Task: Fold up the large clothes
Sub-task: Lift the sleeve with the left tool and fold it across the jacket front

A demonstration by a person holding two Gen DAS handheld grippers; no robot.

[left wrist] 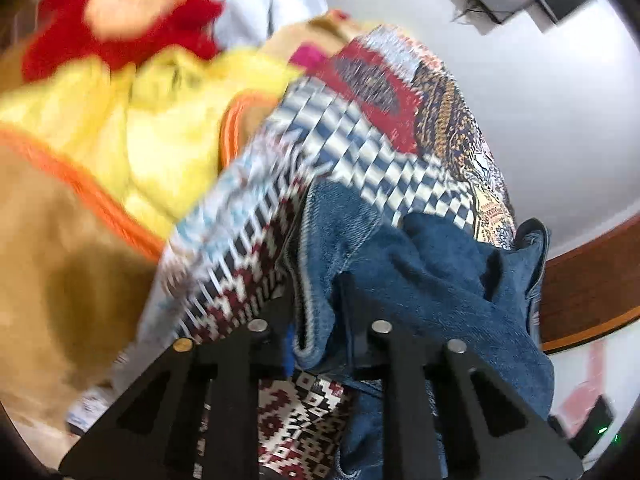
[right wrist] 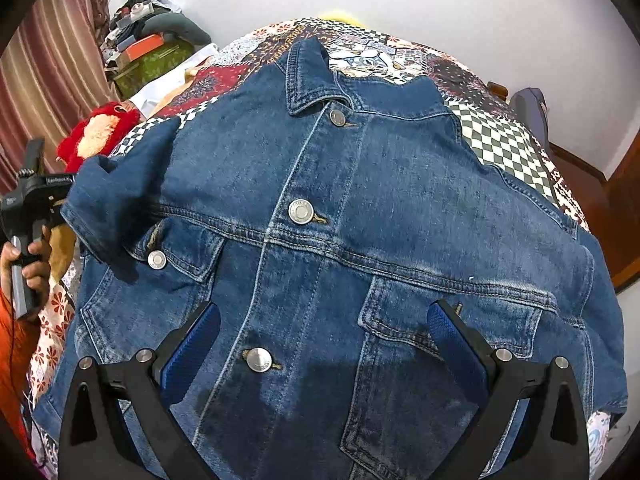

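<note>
A blue denim jacket [right wrist: 360, 216] lies face up and buttoned on a patchwork bedspread [right wrist: 500, 140], collar toward the far wall. My right gripper [right wrist: 324, 328] hovers over its lower front, jaws wide open, blue pads [right wrist: 192, 344] on either side of a metal button. My left gripper [left wrist: 316, 300] is shut on a bunched denim sleeve [left wrist: 420, 280] at the jacket's left side, lifted and folded over the chest. The left gripper's body [right wrist: 32, 200] shows in the right wrist view, held by a hand.
A red plush toy [right wrist: 96, 136] and a yellow cloth [left wrist: 140, 128] lie at the bed's left side. A cluttered stack with an orange box [right wrist: 144, 48] stands by the curtain. A wooden bed frame [right wrist: 592, 176] runs on the right.
</note>
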